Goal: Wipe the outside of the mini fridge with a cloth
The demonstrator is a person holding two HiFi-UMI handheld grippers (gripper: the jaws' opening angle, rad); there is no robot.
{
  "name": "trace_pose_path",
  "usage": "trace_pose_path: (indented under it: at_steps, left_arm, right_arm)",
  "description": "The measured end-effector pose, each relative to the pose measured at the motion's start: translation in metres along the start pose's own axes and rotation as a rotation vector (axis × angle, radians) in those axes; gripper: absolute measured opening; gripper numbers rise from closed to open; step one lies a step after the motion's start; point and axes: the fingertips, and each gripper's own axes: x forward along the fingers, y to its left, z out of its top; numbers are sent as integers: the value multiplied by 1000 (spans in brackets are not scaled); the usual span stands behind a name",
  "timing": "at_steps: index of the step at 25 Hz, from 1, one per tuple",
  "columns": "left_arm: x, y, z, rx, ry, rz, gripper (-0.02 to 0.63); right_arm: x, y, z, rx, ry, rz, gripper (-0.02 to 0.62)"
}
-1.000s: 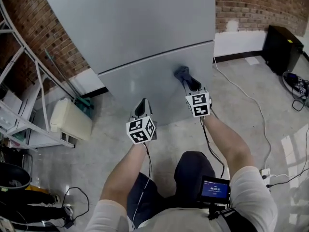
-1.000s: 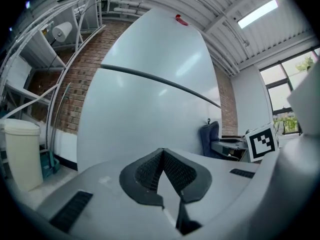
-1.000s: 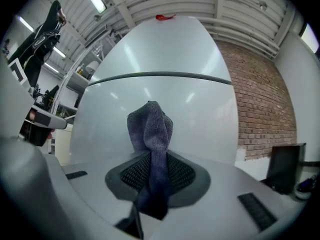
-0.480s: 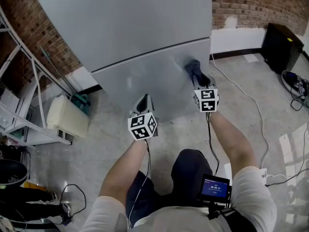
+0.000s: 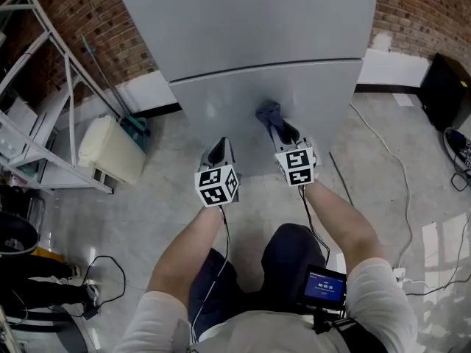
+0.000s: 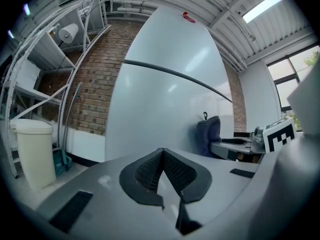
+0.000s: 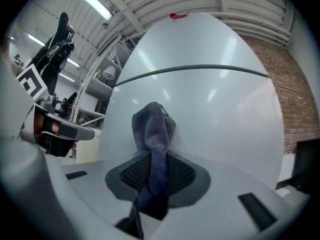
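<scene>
— Fingers [image 7: 131, 173] on the right gripper [image 7: 152, 160], what are they doing?

— Clamped on the cloth [image 7: 153, 126]. It's a blue-grey rag pinched through the middle, with the bunched end sticking up past the tips. The left gripper [image 6: 161, 158] has its pads [image 6: 146, 171] pressed together with nothing between them.

— And where's the rag relative to the mini fridge [image 5: 243, 43]?

— Head view puts it against the lower door, a bit right of centre and just under the seam between the two doors. Looks like contact, but tbh I can't be 100% sure. The left gripper hangs lower and to the left, near the door's bottom edge. Its tips are close to the panel, can't tell if they touch.

— Anything else around?

— Cream bin [image 5: 110, 160] on the floor left of the fridge, with a white shelf rack [image 5: 44, 123] further left. Cables [image 5: 394, 171] trail over the floor on the right, and there's a brick wall [image 5: 81, 20] behind it all.
</scene>
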Motion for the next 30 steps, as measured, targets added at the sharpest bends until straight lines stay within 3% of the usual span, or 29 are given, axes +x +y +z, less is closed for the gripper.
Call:
trace_pose_path:
  at_steps: [8,15,23,30]
  left_arm:
    - [-40,77,-14,-14,18,114,0]
    - [-79,125,-33,-7,49,183,0]
    - [-99,149,-41,15,61,218,0]
    - [-77,117,-54,8,70,164,0]
  right_arm:
    - [42,127,-5,-37,12,196,86]
    - [80,192,-27,-50,36,252,86]
    - [96,193,-55,-48,77,209,86]
    - [79,155,-62,-43,70,161,86]
